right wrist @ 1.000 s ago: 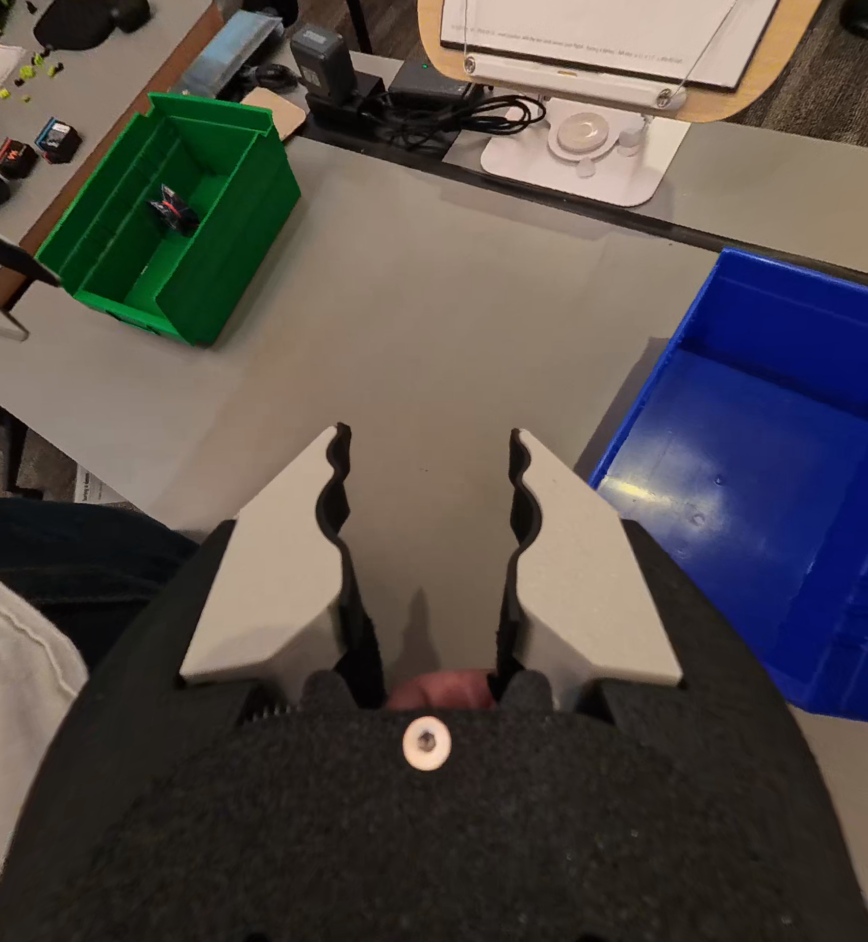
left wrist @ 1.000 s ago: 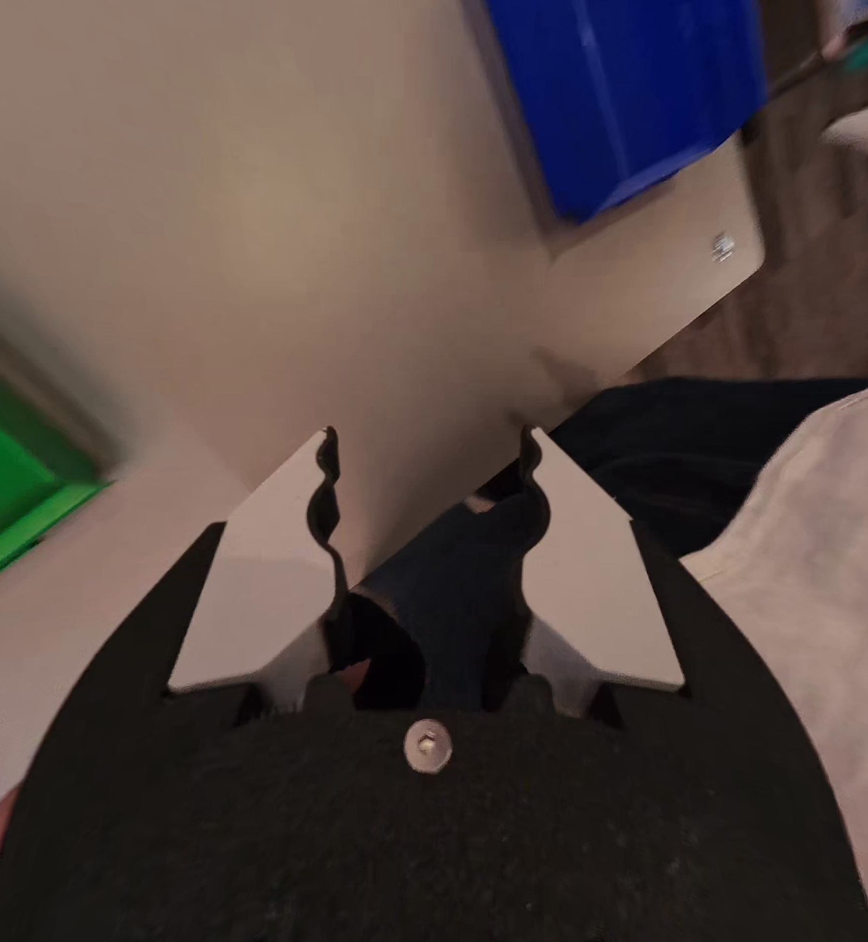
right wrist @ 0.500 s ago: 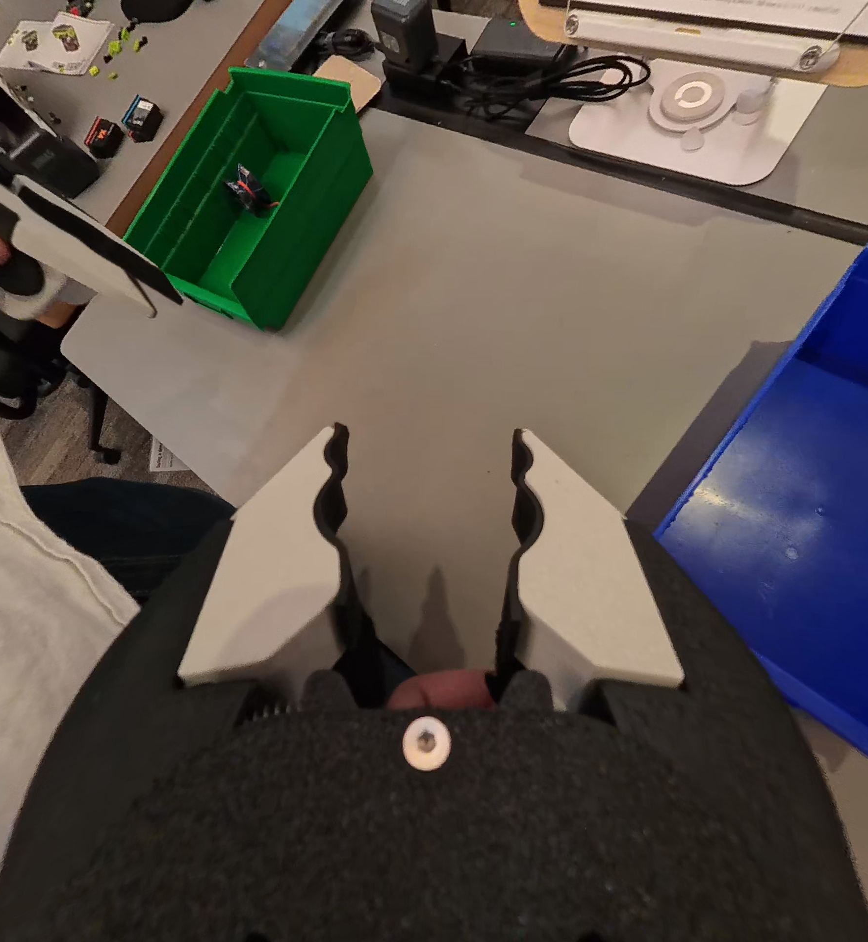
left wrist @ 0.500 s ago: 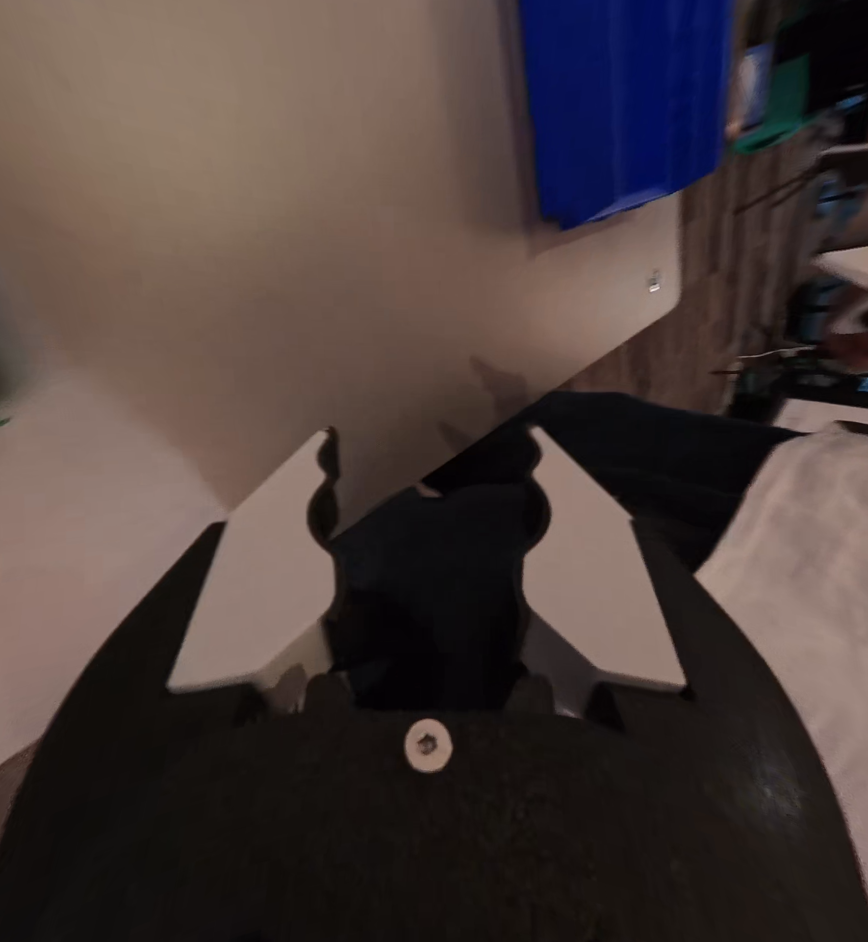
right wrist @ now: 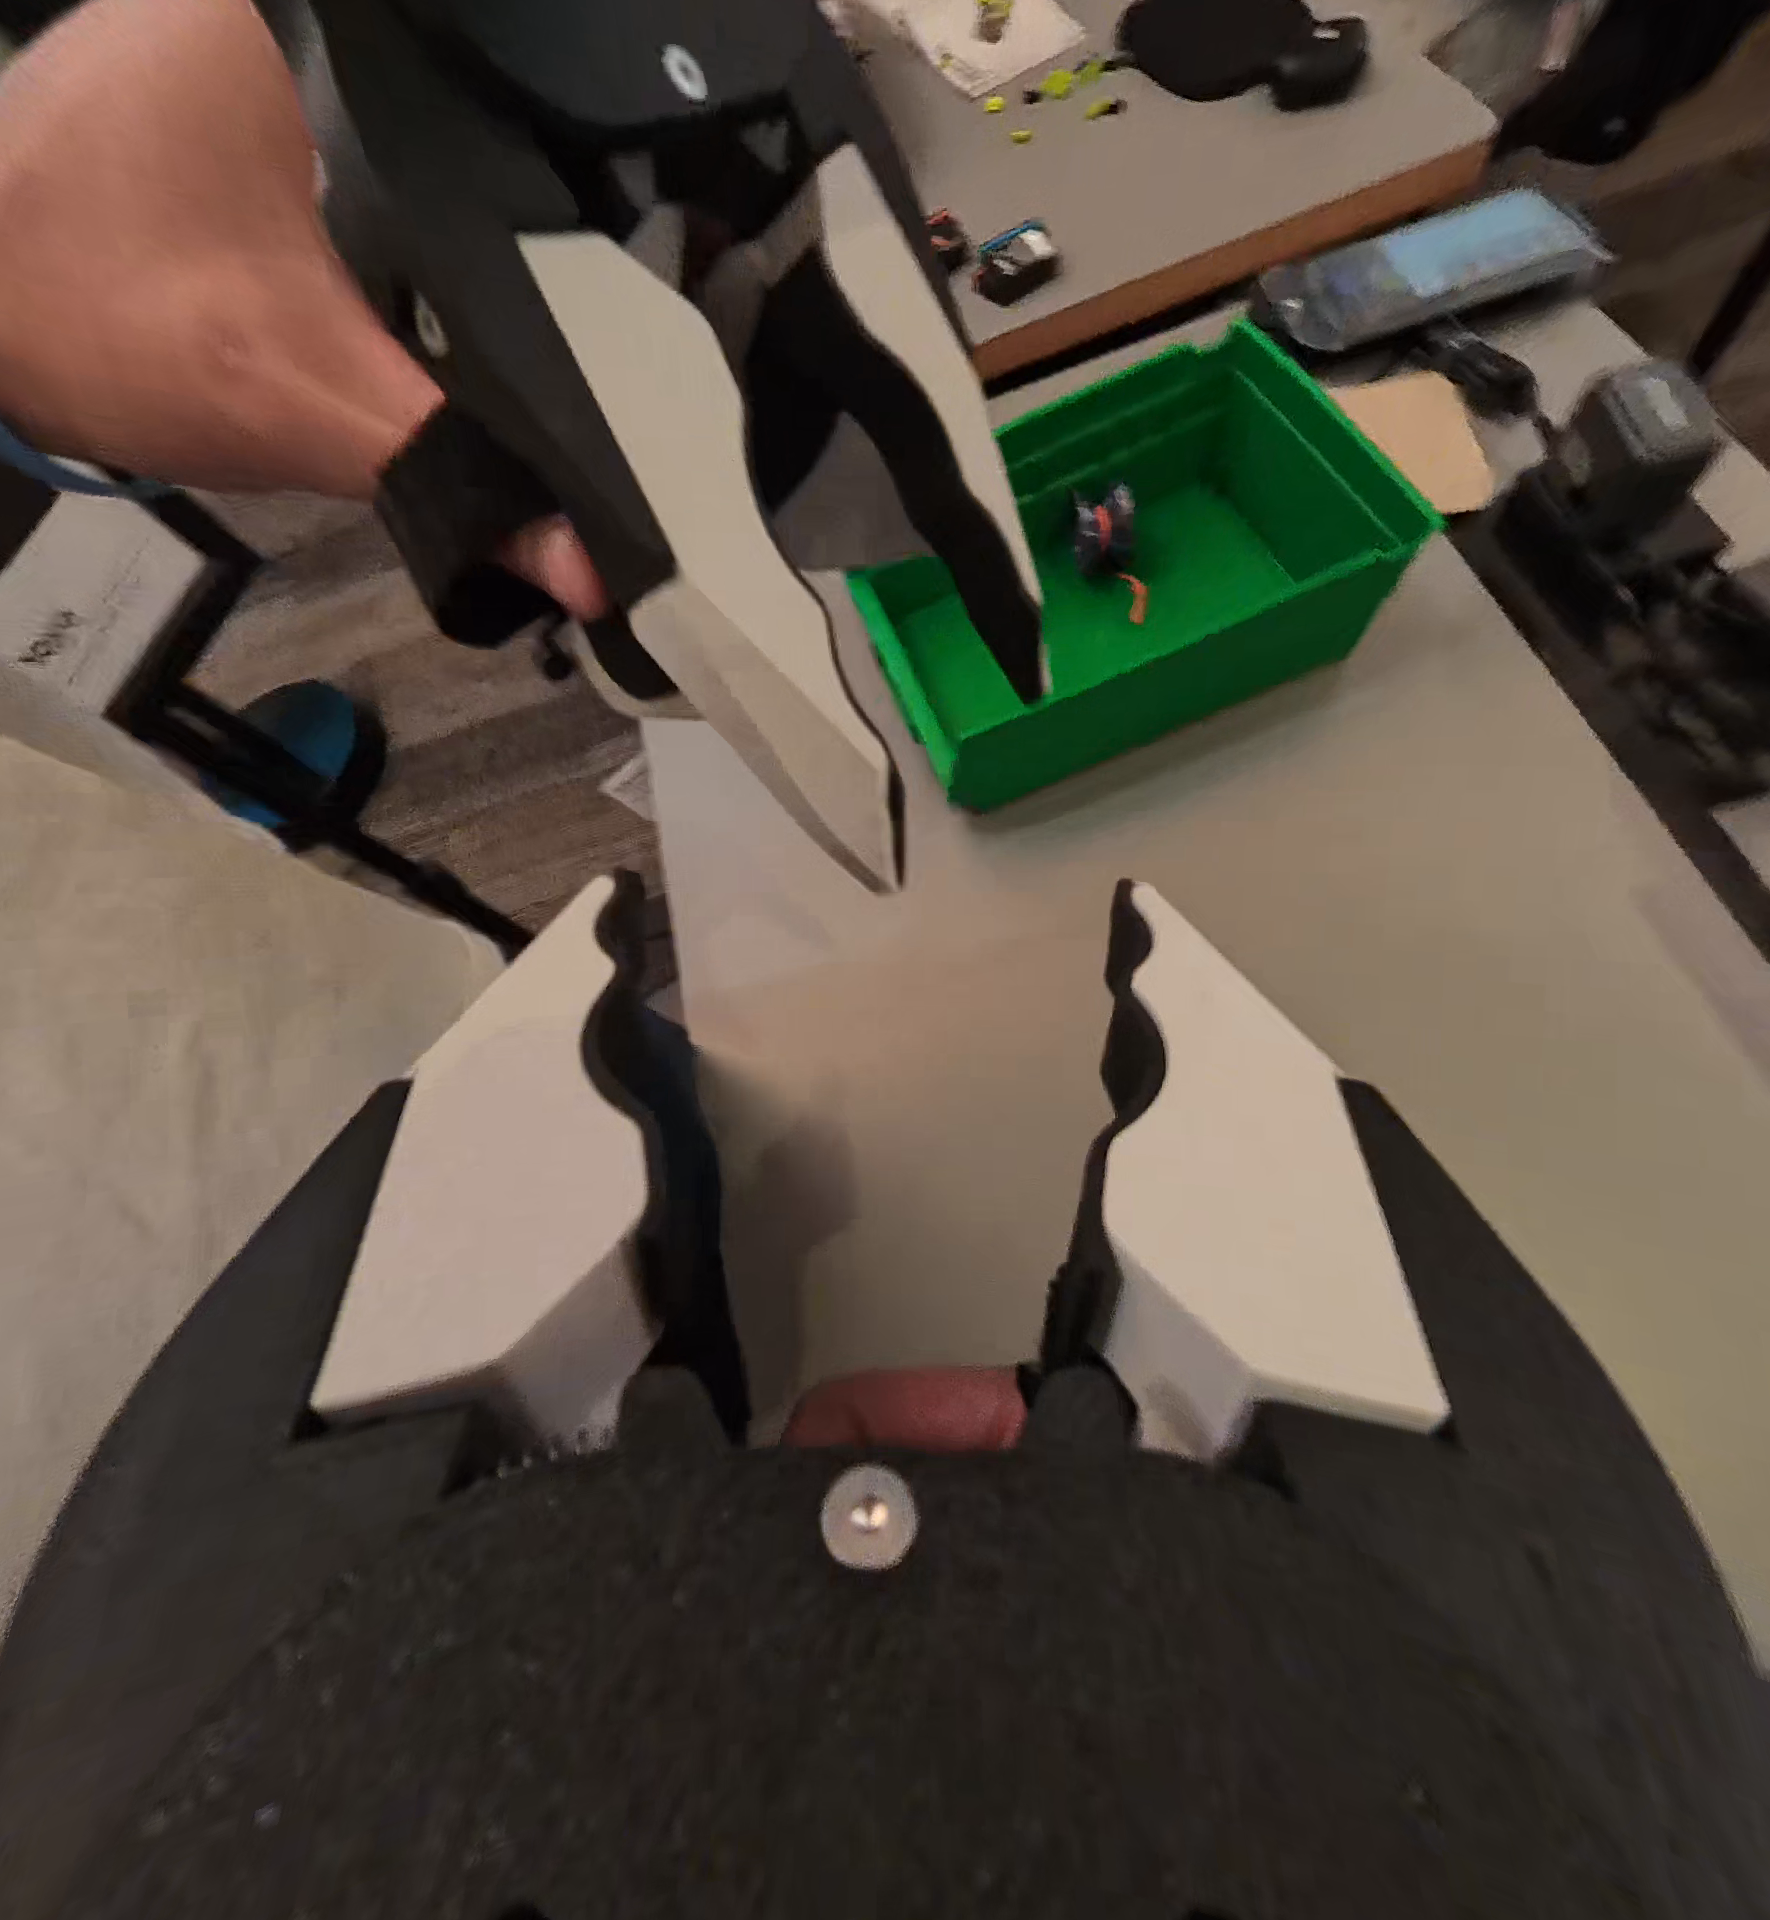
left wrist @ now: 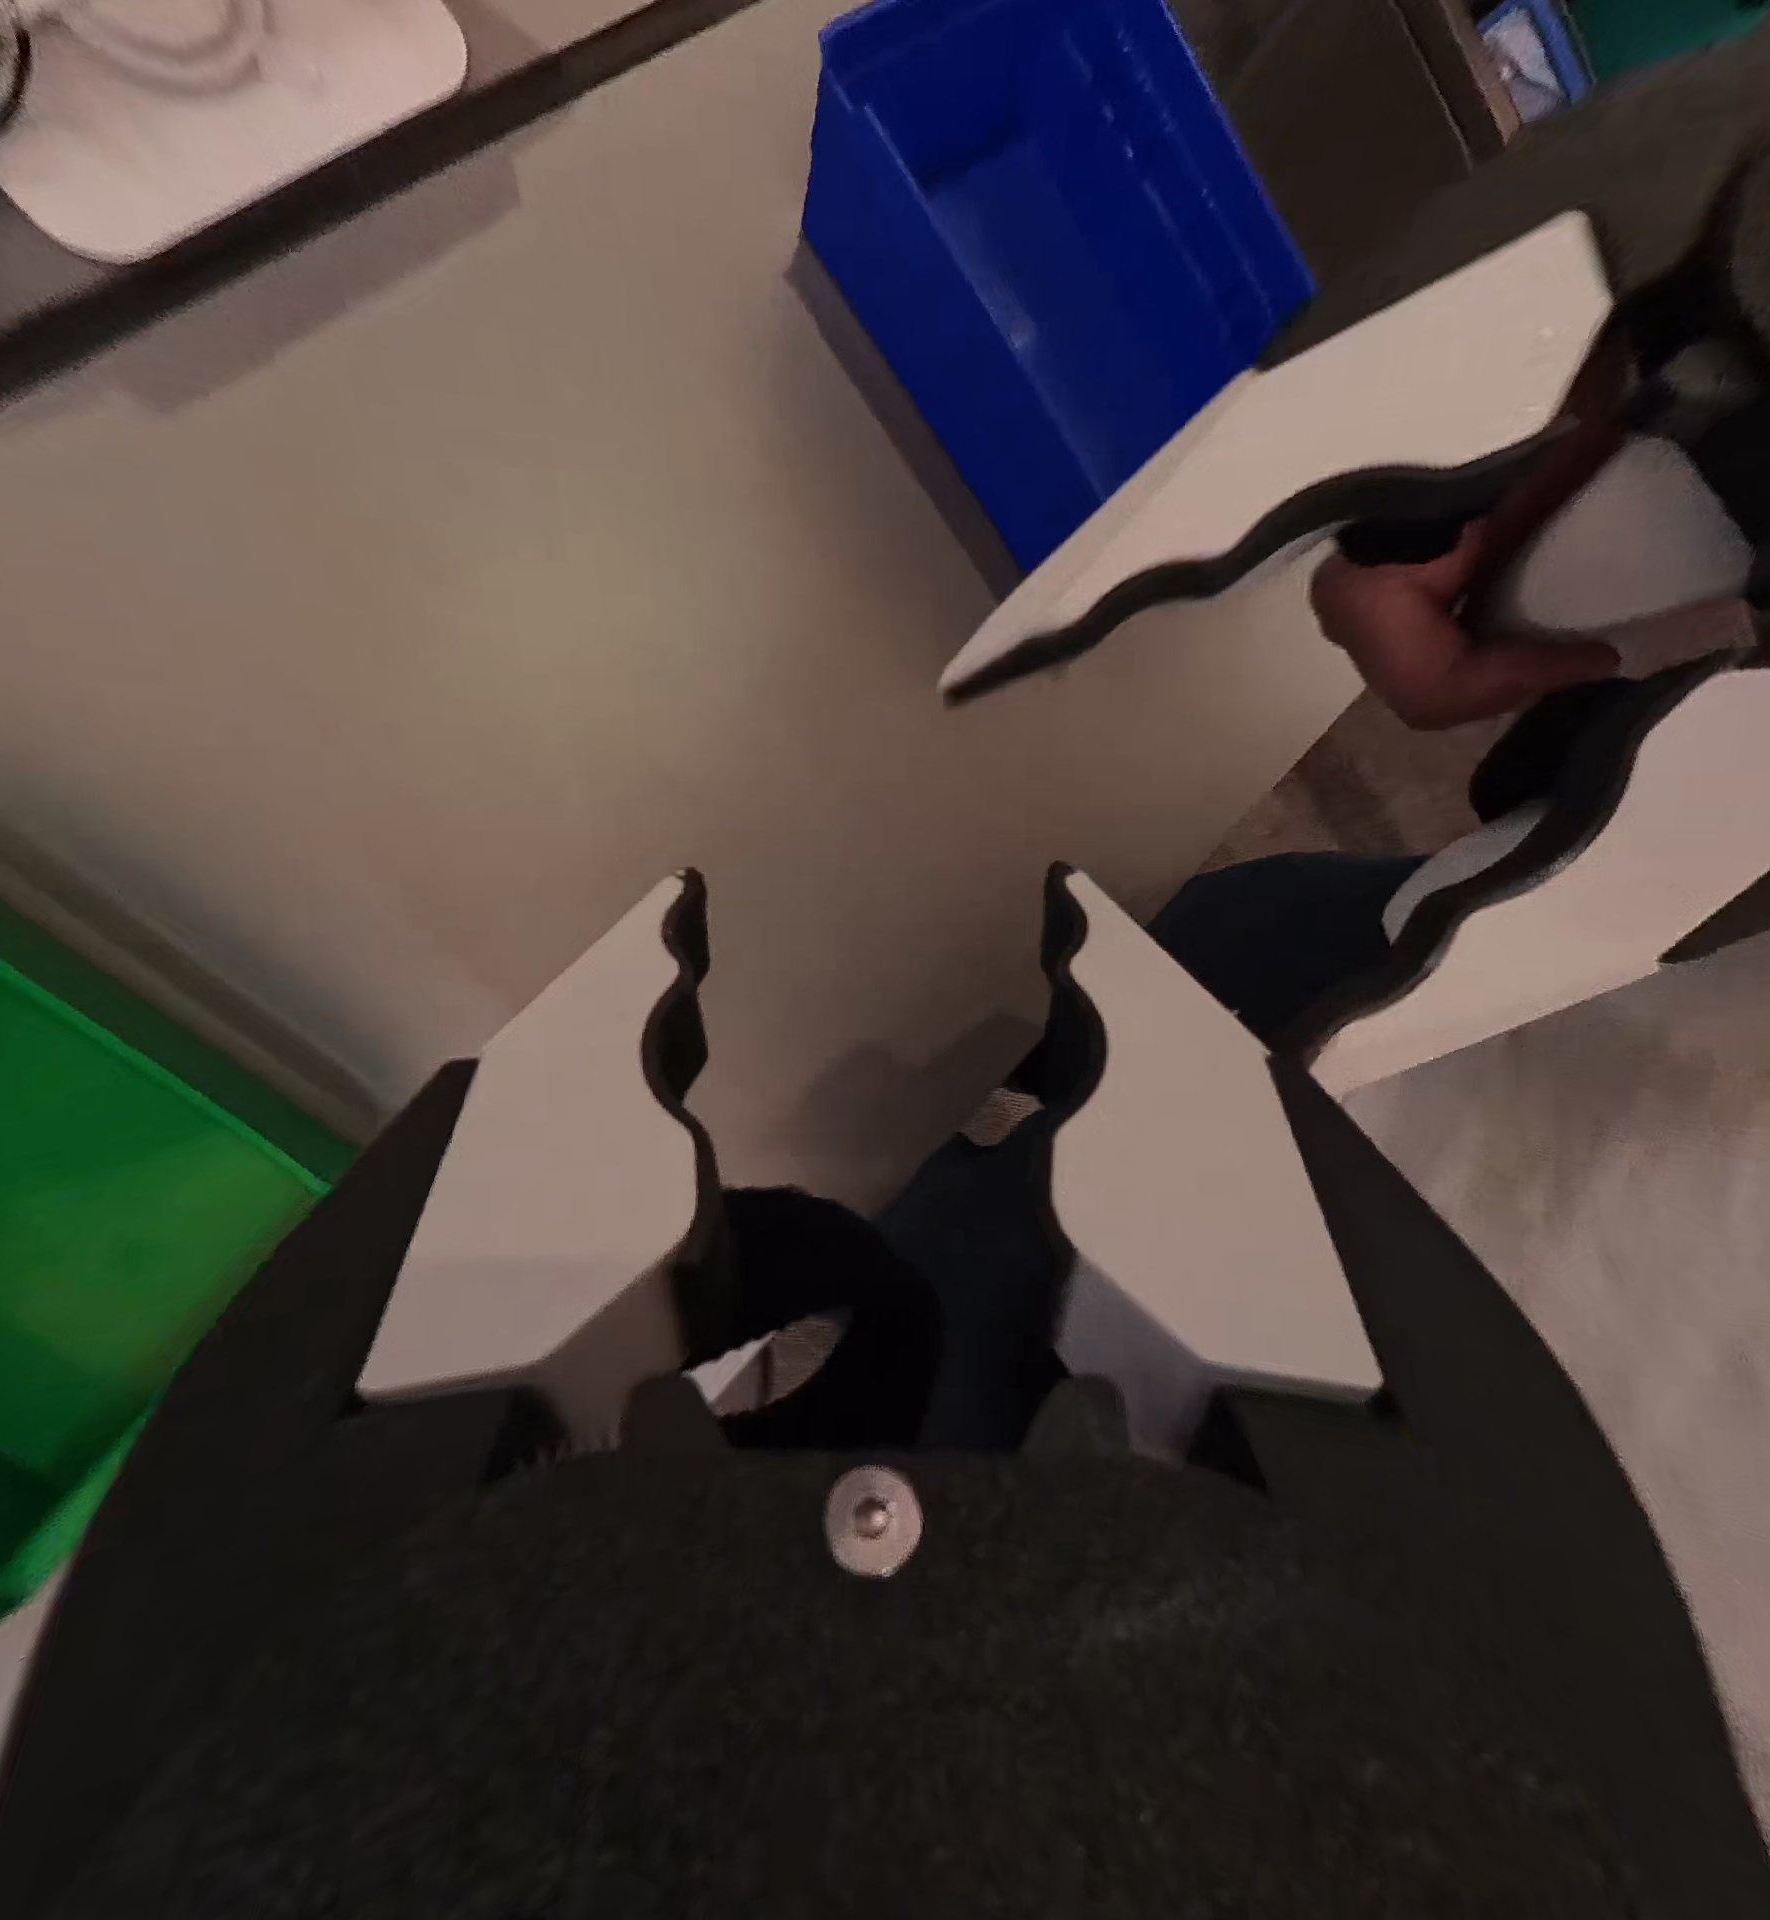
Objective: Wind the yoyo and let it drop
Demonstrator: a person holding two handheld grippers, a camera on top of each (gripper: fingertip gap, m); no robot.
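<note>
Green bin [right wrist: 1172,603] holds the yoyo [right wrist: 1102,530]: it lies on the bin floor with an orange string end beside it, untouched, so winding has not begun by my read. Since a second ago you've swung both tools toward each other; the left gripper [right wrist: 964,779] now hangs just ahead of your right gripper [right wrist: 865,894], where before it sat at the far left edge of that view. Both are spread wide with nothing between the fingers; left gripper [left wrist: 870,883] own view agrees, and shows the right gripper [left wrist: 1172,810] close by. That means you're only staging. Grey table [right wrist: 1276,987] is bare between the green bin and the blue bin [left wrist: 1047,260], good room there. Watch the near table edge and the bin walls when reaching in.
</note>
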